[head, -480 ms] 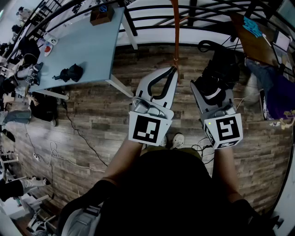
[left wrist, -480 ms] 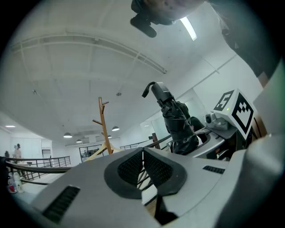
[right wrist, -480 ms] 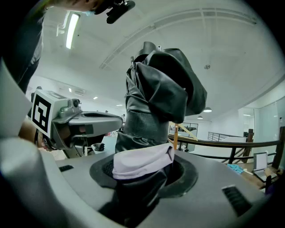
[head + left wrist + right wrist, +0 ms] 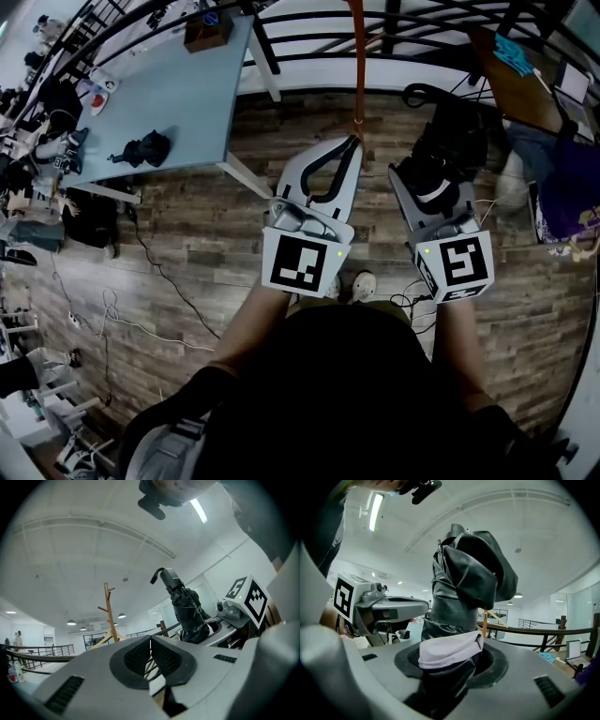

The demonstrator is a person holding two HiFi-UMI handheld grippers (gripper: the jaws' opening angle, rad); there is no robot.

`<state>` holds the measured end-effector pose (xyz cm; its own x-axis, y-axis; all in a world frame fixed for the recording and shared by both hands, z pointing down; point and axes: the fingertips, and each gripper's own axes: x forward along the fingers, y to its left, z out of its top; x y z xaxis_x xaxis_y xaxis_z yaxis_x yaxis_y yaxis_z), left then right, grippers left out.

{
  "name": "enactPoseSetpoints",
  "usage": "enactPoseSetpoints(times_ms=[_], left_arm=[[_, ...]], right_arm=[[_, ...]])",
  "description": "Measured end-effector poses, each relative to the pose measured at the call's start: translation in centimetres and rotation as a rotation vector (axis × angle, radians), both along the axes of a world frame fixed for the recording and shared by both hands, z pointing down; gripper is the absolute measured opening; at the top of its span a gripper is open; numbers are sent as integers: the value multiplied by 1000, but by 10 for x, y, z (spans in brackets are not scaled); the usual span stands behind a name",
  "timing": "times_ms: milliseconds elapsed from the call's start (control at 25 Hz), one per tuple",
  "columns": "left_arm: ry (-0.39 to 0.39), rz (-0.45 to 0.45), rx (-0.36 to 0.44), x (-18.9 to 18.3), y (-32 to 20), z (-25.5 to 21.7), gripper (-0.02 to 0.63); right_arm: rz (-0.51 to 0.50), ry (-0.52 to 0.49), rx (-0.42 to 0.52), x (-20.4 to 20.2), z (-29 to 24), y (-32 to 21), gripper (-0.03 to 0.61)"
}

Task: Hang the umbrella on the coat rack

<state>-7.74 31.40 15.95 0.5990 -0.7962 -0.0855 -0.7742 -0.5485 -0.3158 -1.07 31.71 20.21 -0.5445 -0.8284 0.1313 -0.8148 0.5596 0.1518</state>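
Note:
A folded black umbrella (image 4: 464, 583) with a pale lilac band stands upright between the jaws of my right gripper (image 4: 450, 660), which is shut on its lower part. In the head view the umbrella (image 4: 441, 150) is a dark bundle over the right gripper (image 4: 427, 173). My left gripper (image 4: 352, 142) is just to its left, shut, with nothing between its pads. Straight ahead of the left gripper's tips rises the wooden coat rack pole (image 4: 357, 66). In the left gripper view the rack (image 4: 108, 616) stands ahead with short branch pegs, beyond my left gripper (image 4: 151, 641), and the umbrella (image 4: 187, 609) is at the right.
A light blue table (image 4: 178, 84) with a black item (image 4: 141, 148) stands at the upper left. A black railing (image 4: 309, 42) runs across behind the rack. Cables (image 4: 122, 319) lie on the wood floor at left, and a brown desk (image 4: 525, 84) is at the upper right.

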Motion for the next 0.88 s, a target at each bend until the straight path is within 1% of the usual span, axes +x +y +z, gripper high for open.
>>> enactPoseSetpoints(times_ms=[520, 880], left_arm=[[12, 7, 0, -7, 1, -4, 18], [22, 14, 9, -23, 6, -6, 18]], right_arm=[[15, 2, -7, -5, 2, 1, 221], [22, 12, -11, -20, 3, 9, 221]])
